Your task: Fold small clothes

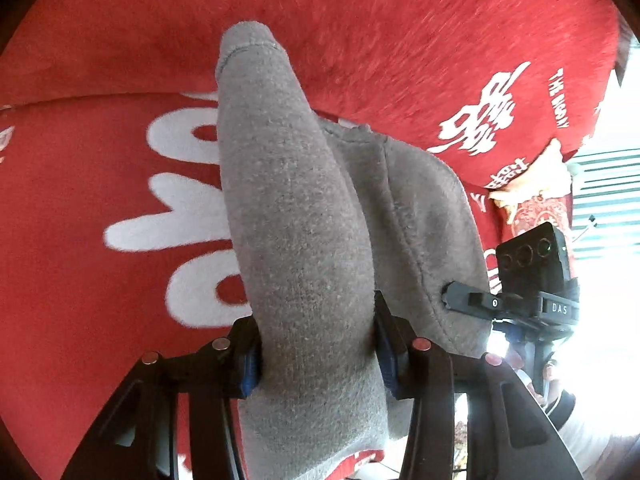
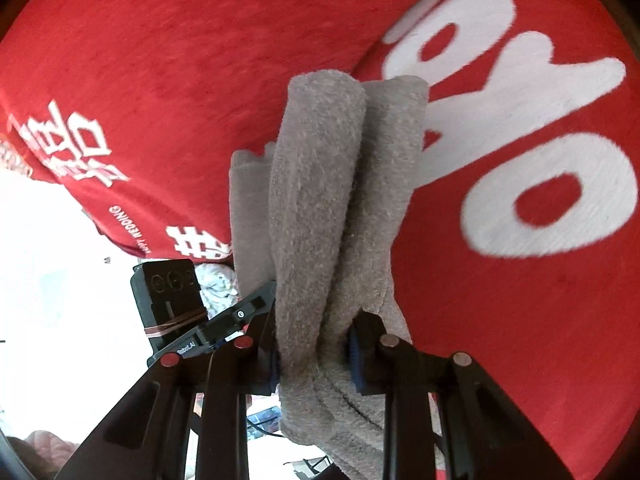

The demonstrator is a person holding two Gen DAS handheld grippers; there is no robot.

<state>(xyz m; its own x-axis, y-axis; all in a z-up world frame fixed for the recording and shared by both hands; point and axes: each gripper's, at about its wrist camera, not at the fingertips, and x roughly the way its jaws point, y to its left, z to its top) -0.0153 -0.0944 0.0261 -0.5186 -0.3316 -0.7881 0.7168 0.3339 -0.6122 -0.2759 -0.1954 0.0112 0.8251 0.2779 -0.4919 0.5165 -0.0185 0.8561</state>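
Grey cloth [image 1: 304,216] runs toward twelve o'clock from my left claw [image 1: 318,356]; right claw [image 2: 314,356] likewise, both clamped on it.

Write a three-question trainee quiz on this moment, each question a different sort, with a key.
1. True or false: the left gripper is clamped on the grey cloth.
2. The cover under the work is: A blue, B red with white lettering, C plain white.
3. Fill in: the right gripper pinches a bunched fold of the grey ____.

Key: 1 true; 2 B; 3 cloth.
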